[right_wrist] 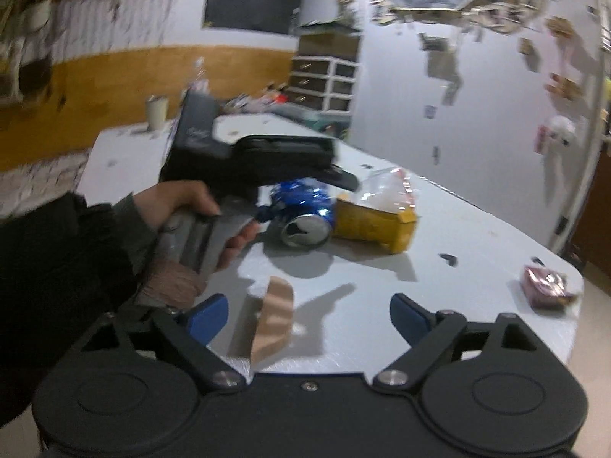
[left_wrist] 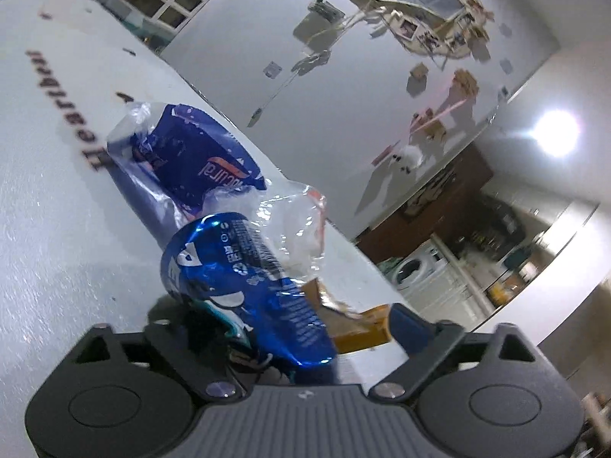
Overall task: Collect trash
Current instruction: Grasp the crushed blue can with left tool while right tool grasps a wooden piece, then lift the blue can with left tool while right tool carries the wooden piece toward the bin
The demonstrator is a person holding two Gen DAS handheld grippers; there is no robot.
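1. Left wrist view: the left claw [left_wrist: 317, 328] is spread wide, with a crushed blue can [left_wrist: 252, 290] lying lengthwise between its fingers. The right blue pad [left_wrist: 410, 328] stands clear of the can; the left finger is hidden behind the can, so contact on that side cannot be told.
2. Past the can on the white table [left_wrist: 57, 229] lie a clear plastic bag [left_wrist: 294, 221] and a blue wrapper [left_wrist: 198, 156], with a yellow-brown cardboard piece [left_wrist: 359, 330] just beside the can's right flank.
3. Right wrist view: the right claw [right_wrist: 309, 315] is spread and holds nothing; a tan folded scrap [right_wrist: 275, 316] lies on the table between its blue pads [right_wrist: 408, 316], touching neither.
4. Farther off, a person's hand [right_wrist: 179, 206] grips the left claw's handle over the blue can, which lies on its side against the yellow box [right_wrist: 376, 225] and clear bag.
5. A small reddish wrapper [right_wrist: 548, 286] sits near the table's right corner, well apart from the rest.
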